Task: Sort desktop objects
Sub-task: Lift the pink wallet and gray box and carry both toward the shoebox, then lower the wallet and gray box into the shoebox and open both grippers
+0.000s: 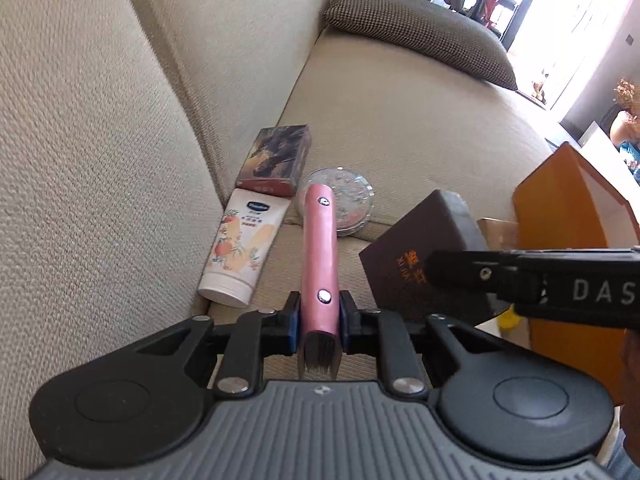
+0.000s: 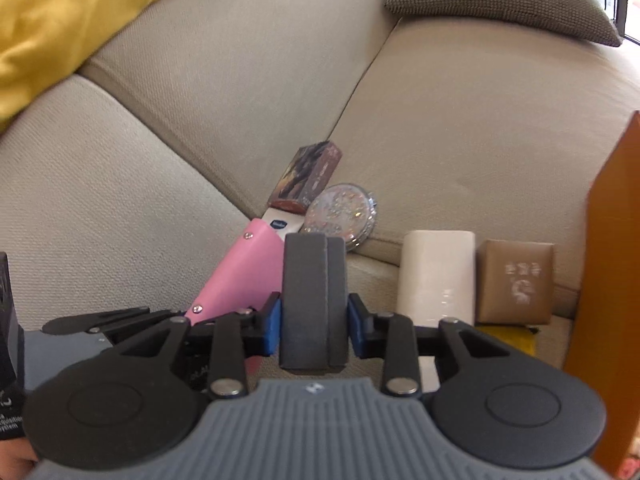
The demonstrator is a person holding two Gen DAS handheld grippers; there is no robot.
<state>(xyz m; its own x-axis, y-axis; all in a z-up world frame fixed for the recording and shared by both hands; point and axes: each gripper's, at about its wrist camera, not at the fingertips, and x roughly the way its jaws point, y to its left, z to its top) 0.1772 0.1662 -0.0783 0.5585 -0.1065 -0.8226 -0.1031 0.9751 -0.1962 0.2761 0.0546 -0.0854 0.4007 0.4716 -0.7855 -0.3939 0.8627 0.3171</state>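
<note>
"DAS" in white on black right gripper [image 1: 440,272]; other labels unreadable.

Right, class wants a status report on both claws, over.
Left claw shut on pink brush. Right claw shut on dark box. Tube, jar on sofa. Nothing blocking.

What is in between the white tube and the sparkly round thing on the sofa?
In the left wrist view, the pink case held in the left gripper crosses the gap between the white tube and the sparkly round box.
</note>
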